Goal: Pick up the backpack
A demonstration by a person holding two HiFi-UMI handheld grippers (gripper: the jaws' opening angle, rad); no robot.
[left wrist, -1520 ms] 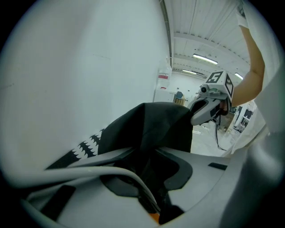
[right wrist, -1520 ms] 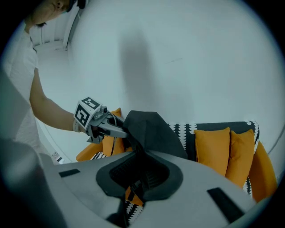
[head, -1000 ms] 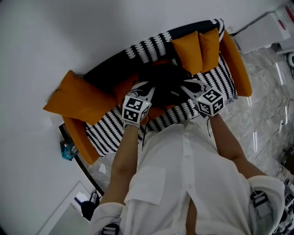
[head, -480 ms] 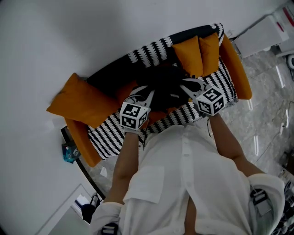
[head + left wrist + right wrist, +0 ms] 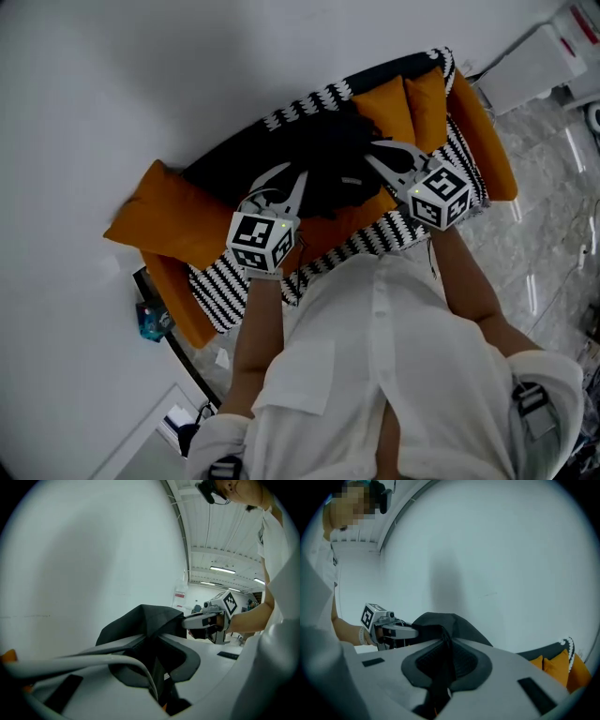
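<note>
Riskily, the left hand-held gripper (image 5: pixel 291 180) and right hand-held gripper (image 5: pixel 375 156) clench only thin backpack (image 5: pixel 328 155) fabric; its weight could tug it free.

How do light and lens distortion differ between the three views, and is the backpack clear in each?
Head view: dim, the sofa bends in a curve, and the black backpack shows almost no detail. Left gripper view: black round corners, bent ceiling lines, soft foreground, backpack only a dark shape. Right gripper view: the same dark corners, a faint shadow on the wall, backpack again dark.
</note>
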